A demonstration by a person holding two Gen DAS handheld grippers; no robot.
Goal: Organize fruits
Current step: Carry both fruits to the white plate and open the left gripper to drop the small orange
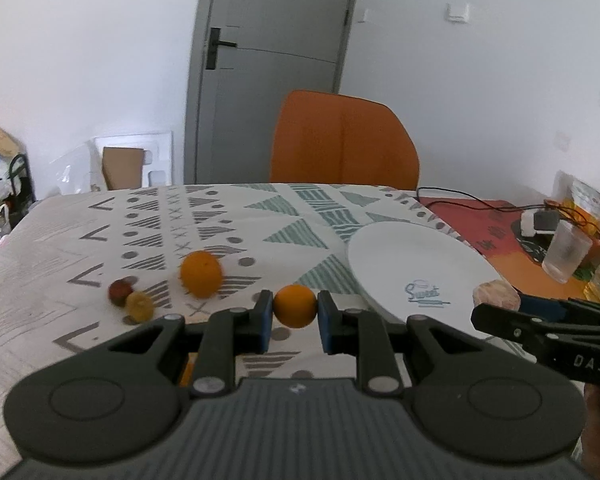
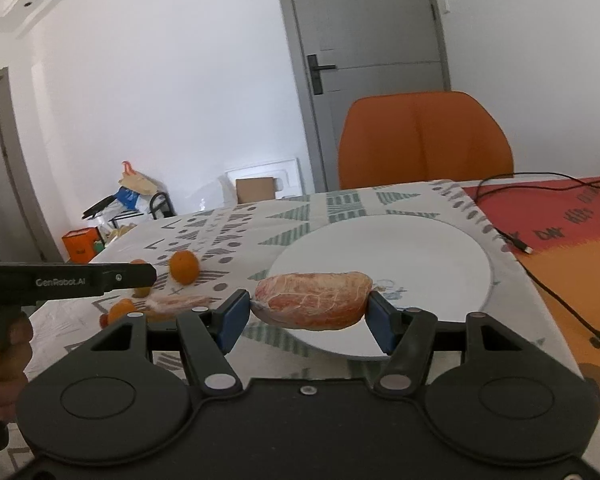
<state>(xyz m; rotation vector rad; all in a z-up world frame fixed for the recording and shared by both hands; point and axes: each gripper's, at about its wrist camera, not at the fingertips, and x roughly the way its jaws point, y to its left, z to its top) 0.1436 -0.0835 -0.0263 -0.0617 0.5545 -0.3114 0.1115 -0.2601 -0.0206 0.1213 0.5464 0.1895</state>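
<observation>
Small orange fruit point(image 1: 295, 306) is clamped in the left hand-held gripper point(image 1: 294, 316), just left of the white plate point(image 1: 400, 256); the peeled citrus segment point(image 2: 312, 300) is pinched in the right hand-held gripper point(image 2: 306, 322) over the plate's near rim. Step in hand looks like carrying both to the plate; next calls for lowering and releasing there.
</observation>
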